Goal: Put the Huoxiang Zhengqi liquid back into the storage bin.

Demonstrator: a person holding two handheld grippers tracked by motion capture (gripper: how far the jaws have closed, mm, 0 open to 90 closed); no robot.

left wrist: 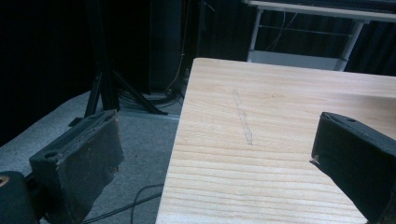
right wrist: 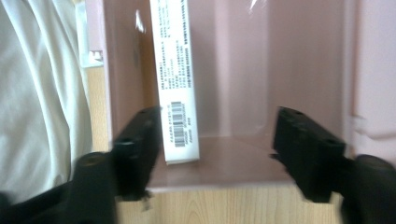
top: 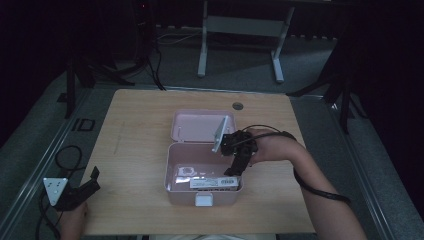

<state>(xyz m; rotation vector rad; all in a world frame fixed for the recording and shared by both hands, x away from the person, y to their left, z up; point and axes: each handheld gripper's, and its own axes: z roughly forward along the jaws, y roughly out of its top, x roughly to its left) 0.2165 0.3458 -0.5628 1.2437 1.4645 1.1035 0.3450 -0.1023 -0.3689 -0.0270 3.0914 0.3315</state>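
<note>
Right tongs (right wrist: 215, 154) hang open over the pink box (top: 172, 170), white carton (right wrist: 175, 79) lying inside along the near wall; left tongs (left wrist: 210, 158) open too (parked off-table). Risk: a jaw could snag the carton and drag it out.

Your right gripper (top: 234, 172) sits at about four o'clock from the table's middle, pointing down, jaws apart with nothing pinched between them. Your right forearm (top: 320, 195) reaches in from five o'clock. Your left gripper (top: 80, 192) rests at eight o'clock, jaws wide.
</note>
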